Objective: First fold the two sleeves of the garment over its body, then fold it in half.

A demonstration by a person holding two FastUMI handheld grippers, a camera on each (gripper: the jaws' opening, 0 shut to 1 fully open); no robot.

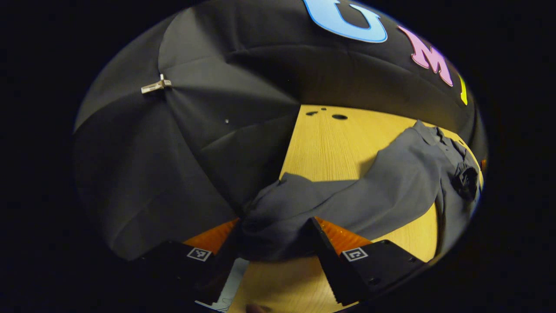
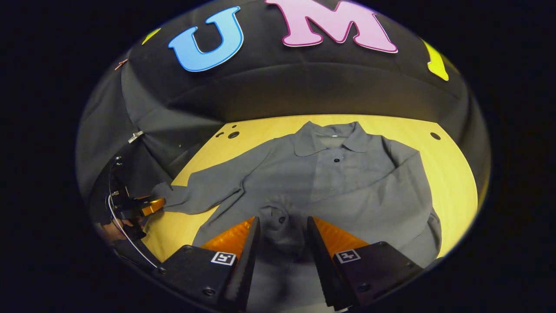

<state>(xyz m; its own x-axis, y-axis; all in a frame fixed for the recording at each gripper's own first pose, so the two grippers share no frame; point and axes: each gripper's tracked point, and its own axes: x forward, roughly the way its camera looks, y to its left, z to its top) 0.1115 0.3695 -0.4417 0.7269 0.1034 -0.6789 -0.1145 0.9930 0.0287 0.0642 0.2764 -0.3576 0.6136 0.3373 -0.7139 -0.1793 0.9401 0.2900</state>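
Note:
A grey button-up shirt [image 2: 343, 182] lies face up on the yellow wooden table [image 2: 451, 174], collar [image 2: 332, 134] toward the wall. One sleeve crosses the body from the right shoulder, and its buttoned cuff [image 2: 282, 237] bunches between the fingers of my right gripper [image 2: 282, 221], which is shut on it. The other sleeve [image 2: 204, 193] stretches out left to my left gripper [image 2: 150, 206]. In the left gripper view that sleeve [image 1: 330, 200] hangs a little above the table [image 1: 325, 143], casting a shadow. Its end is pinched in my left gripper [image 1: 273, 226].
The table's left edge [image 1: 286, 148] runs close to the left gripper, with black cloth hanging past it. Small dark holes [image 2: 233, 134] mark the tabletop's far corners. A hand [image 2: 110, 230] holds the left gripper. A metal clip [image 1: 155, 85] pins the cloth wall.

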